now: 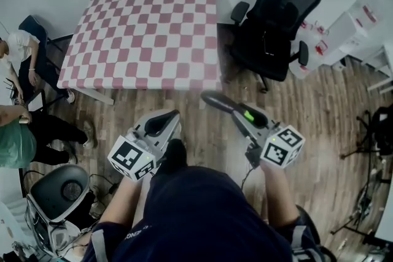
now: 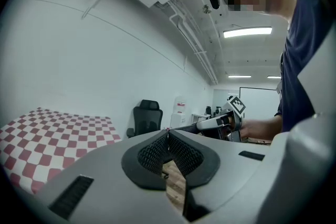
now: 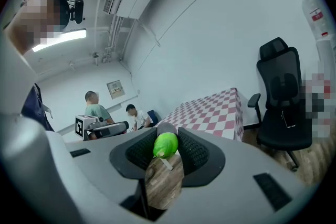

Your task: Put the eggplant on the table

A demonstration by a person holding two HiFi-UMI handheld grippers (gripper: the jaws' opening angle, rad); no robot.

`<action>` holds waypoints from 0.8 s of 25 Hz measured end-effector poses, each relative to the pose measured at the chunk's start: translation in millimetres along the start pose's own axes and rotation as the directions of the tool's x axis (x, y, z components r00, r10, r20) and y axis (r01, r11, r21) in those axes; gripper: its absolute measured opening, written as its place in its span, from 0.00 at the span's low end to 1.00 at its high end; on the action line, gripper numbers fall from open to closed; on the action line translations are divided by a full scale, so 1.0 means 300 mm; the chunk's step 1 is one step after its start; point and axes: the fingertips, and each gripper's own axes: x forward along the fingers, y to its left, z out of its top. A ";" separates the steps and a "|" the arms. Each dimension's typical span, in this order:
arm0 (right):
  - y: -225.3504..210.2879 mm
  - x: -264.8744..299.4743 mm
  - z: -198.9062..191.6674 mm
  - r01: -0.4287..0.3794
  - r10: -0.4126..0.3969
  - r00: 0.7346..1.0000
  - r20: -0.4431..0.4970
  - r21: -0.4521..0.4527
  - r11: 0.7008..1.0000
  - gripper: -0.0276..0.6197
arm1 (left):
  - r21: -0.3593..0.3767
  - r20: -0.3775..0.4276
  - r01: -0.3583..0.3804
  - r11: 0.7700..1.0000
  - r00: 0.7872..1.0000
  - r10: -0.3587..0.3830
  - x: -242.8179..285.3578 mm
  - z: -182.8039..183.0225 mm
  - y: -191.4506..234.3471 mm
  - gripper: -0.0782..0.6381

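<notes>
Both short of table (image 1: 141, 27) edge | left gripper (image 2: 168, 135) closed | right gripper (image 3: 167, 136) clamps eggplant (image 3: 165, 146)

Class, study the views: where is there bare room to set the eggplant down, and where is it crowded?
The whole checkered table top looks bare, from the wall side to its near edge. The wooden floor before it is open for passing. Crowded: the black office chair at its right corner, people at its left.

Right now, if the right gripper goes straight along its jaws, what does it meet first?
Likely the checkered table, near its closest corner. The eggplant sticking out of the right gripper would touch first. Depth is unclear.
</notes>
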 end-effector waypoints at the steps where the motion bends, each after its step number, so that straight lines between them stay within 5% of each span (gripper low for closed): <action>1: -0.054 0.062 -0.025 0.021 -0.021 1.000 0.006 -0.012 1.000 0.25 | 0.003 0.018 0.021 1.000 1.000 -0.021 0.044 -0.053 0.073 0.15; 4: -0.314 0.323 -0.186 0.104 -0.100 0.994 0.050 -0.085 0.991 0.25 | 0.041 0.115 0.095 0.995 0.988 -0.099 0.234 -0.330 0.376 0.15; 8: -0.498 0.638 -0.384 0.127 -0.125 0.991 0.039 -0.053 0.990 0.25 | 0.034 0.111 0.102 0.994 0.988 -0.105 0.306 -0.592 0.691 0.15; 20: -0.561 1.191 -0.217 0.155 -0.156 0.988 -0.020 -0.021 0.988 0.25 | 0.027 0.077 0.082 0.996 0.994 -0.084 0.313 -0.529 1.247 0.15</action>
